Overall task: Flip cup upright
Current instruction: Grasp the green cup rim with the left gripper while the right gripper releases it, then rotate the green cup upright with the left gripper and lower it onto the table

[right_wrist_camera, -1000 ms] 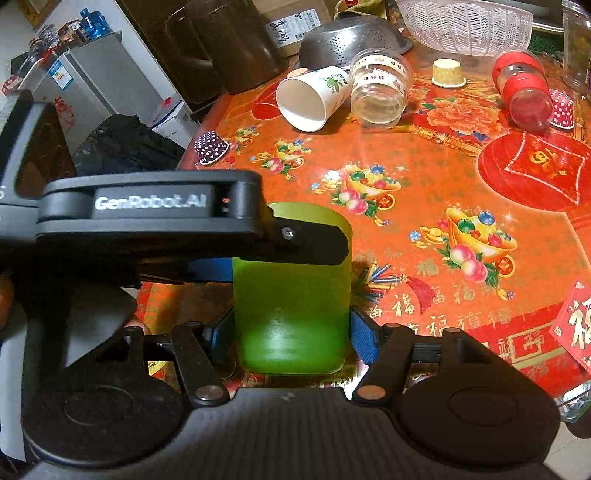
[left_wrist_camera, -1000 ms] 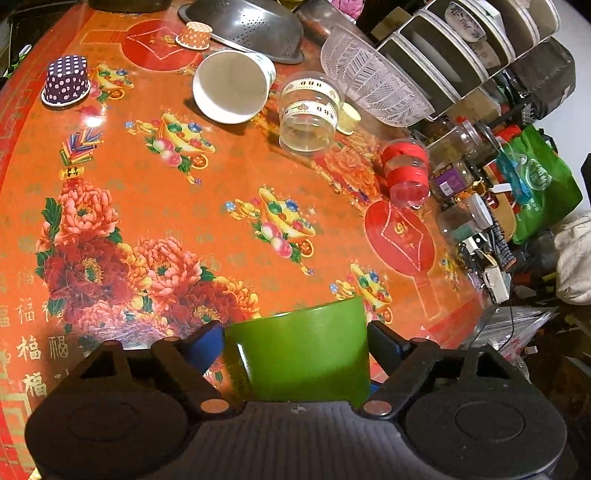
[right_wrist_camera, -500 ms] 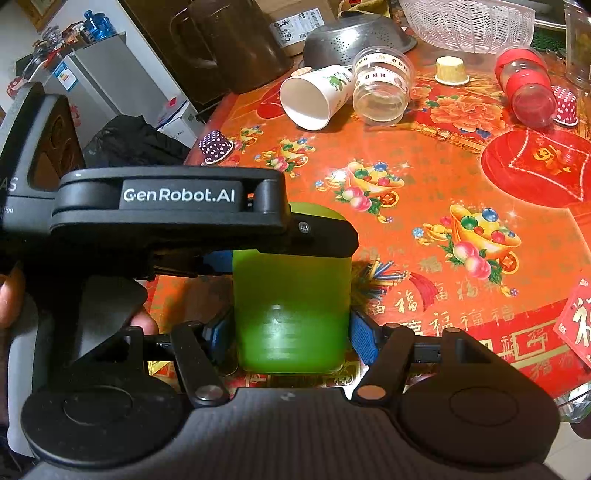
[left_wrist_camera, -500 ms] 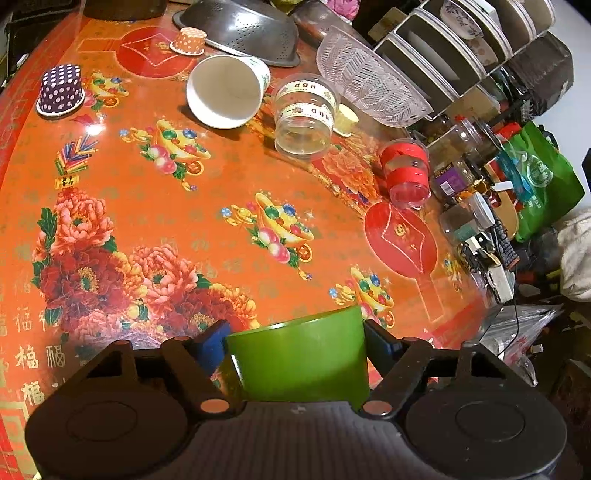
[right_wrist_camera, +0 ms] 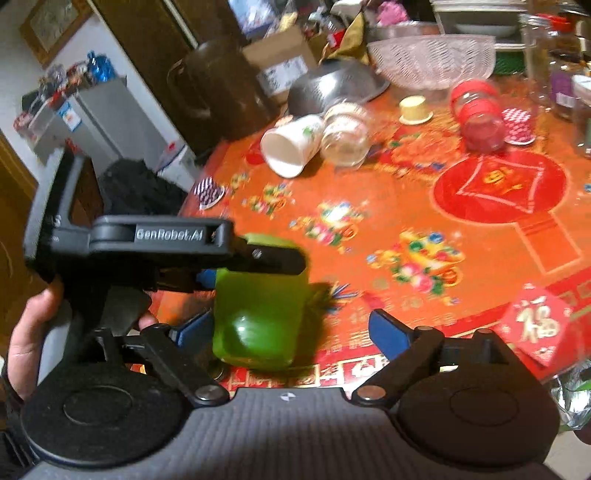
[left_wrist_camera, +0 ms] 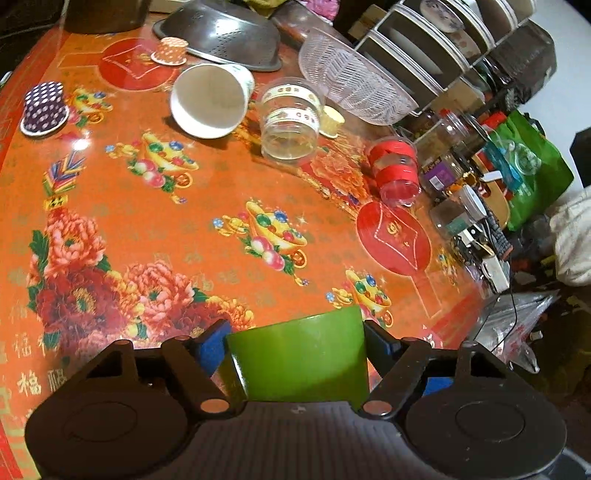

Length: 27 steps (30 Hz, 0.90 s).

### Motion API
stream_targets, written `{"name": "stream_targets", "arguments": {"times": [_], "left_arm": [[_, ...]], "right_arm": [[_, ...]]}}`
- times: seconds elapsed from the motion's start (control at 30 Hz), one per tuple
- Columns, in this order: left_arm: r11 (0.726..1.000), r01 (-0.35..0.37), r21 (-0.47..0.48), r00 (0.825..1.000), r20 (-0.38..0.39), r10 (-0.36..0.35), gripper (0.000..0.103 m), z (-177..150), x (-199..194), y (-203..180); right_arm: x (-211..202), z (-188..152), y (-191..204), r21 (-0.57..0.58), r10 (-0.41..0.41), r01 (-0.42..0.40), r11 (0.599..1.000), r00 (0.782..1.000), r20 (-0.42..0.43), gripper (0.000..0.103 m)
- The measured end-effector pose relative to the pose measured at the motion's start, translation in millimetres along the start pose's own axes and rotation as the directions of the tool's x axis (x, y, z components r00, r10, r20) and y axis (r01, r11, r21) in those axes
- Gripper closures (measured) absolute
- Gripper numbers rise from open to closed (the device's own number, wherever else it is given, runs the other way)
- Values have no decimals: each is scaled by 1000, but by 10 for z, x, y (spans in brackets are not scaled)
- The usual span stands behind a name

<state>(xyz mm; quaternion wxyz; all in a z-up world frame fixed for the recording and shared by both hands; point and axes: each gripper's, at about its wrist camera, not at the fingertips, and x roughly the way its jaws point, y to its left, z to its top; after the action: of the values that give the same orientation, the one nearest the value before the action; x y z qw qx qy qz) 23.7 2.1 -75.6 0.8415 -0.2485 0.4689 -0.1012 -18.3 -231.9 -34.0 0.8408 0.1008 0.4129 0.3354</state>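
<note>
A green plastic cup (left_wrist_camera: 299, 362) sits between the fingers of my left gripper (left_wrist_camera: 297, 343), which is shut on it near the table's front edge. In the right wrist view the green cup (right_wrist_camera: 258, 314) stands with the left gripper's black body clamped across its top. My right gripper (right_wrist_camera: 291, 328) is open, its blue pads spread apart; the left pad is close to the cup and the right pad is well clear of it. This view is blurred.
On the orange flowered tablecloth (left_wrist_camera: 221, 206) lie a white paper cup (left_wrist_camera: 210, 99) on its side, a clear jar (left_wrist_camera: 290, 123), a red jar (left_wrist_camera: 397, 173), small cupcake liners (left_wrist_camera: 44, 107), a metal colander (left_wrist_camera: 221, 33) and a clear basket (left_wrist_camera: 351, 88). A dish rack stands at the far right.
My right gripper has opened and let go of the green cup, and has swung to the right. My left gripper still holds the cup and has drawn back a little.
</note>
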Motion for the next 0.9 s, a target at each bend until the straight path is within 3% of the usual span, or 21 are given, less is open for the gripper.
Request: {"name": "stream_targets", "arguments": {"times": [0.07,0.23,0.43,0.57,0.67,0.73,0.83,0.9], "left_arm": [[1000,8,13,1000,18,-8,24,11,-25,-17],[996,-9,86,988,154,-4,25,23,-294,-126],[981,-65,183,947,321,3,25,48,-650,-318],[943,-176,281,916,398,52,25,-9,-818,-517],[886,-290,362,892,438,113,25,-74,-844,-659],[866,-315,389,891,435,129,25,-92,-804,-677],[872,-299,387,904,408,129,25,-107,-711,-627],[868,-315,384,896,421,140,25,-143,-628,-588]], "right_arm": [[-70,4,-46,8,-2,2,1000,1000,31,11],[-268,28,-167,26,-31,28,999,988,152,10],[-336,37,-319,57,-34,21,998,973,229,9],[-342,9,-390,71,-27,9,997,967,253,9],[-360,-27,-423,76,-20,-1,997,959,281,9],[-389,-78,-424,67,-28,7,998,952,305,8],[-376,-146,-349,21,-75,72,997,933,352,3],[-353,-203,-298,-9,-102,115,993,914,393,1]]}}
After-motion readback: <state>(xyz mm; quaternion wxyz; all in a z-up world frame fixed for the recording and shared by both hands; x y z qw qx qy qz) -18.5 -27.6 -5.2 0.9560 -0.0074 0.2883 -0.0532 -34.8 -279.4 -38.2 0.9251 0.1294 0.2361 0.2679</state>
